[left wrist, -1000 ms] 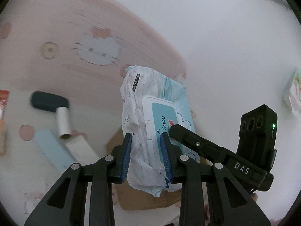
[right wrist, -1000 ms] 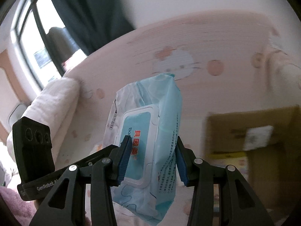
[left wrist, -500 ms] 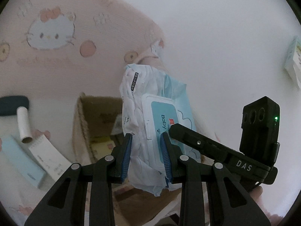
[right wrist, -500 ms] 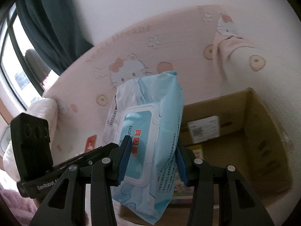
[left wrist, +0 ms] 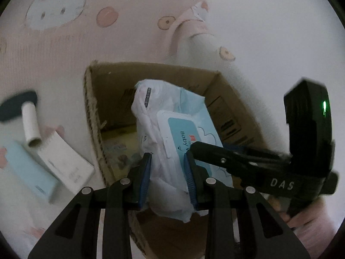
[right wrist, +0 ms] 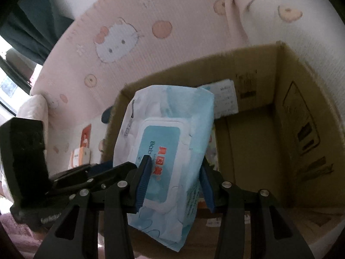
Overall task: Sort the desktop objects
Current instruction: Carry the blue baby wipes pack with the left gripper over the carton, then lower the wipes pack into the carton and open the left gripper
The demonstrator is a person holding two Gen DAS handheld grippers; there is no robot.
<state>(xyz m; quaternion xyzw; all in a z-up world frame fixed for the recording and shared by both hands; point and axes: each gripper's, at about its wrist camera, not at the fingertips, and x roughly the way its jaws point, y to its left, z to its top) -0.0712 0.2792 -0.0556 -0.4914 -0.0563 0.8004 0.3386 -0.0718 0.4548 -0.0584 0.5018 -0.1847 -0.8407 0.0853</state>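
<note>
Left wrist view: the left gripper is clamped on the near end of a pack of baby wipes, its blue pads pressing into the crinkled wrapper. The right gripper reaches in from the right and grips the same pack. The pack hangs above the open cardboard box, not yet resting inside.

Right wrist view: the right gripper is closed on the pack of baby wipes from both sides, with the cardboard box open behind and below it.

By the look of it, this item is nearly sorted; lowering and release remain. Left of the box, on the pink cartoon-cat surface, a light blue box, a white box, a white tube and a dark object wait outside. Orange cartons also sit outside.

The pack hides much of the box floor; something printed lies there but is unclear. The left view is blurred at its edges.
</note>
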